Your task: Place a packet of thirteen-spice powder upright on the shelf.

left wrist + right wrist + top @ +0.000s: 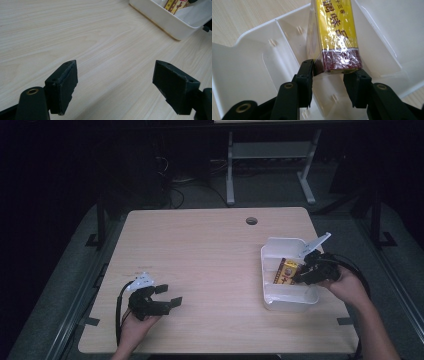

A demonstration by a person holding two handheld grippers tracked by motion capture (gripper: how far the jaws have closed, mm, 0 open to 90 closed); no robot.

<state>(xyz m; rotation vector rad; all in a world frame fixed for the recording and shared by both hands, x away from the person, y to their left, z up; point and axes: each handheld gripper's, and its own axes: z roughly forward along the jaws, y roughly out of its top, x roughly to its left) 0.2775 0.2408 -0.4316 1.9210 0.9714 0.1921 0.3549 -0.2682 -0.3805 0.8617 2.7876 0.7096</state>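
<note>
A yellow and dark red packet [286, 271] in clear wrap lies inside a white plastic box [290, 304] at the table's right side. In the right gripper view the packet [337, 32] leans against a divider of the box [249, 70]. My right gripper [328, 72] sits at its near end, jaws a little apart; the left pad brushes a corner and the right pad lies below the packet without pressing it. From above, that gripper [299, 274] reaches into the box. My left gripper [169, 295] rests near the front left, wide open [115, 82] over bare wood.
The box's hinged lid [316, 242] stands open at its far right corner. A round cable hole [251, 220] lies near the far edge of the wooden table [200, 250]. The box [162, 20] with the packet [175, 5] appears ahead of the left gripper.
</note>
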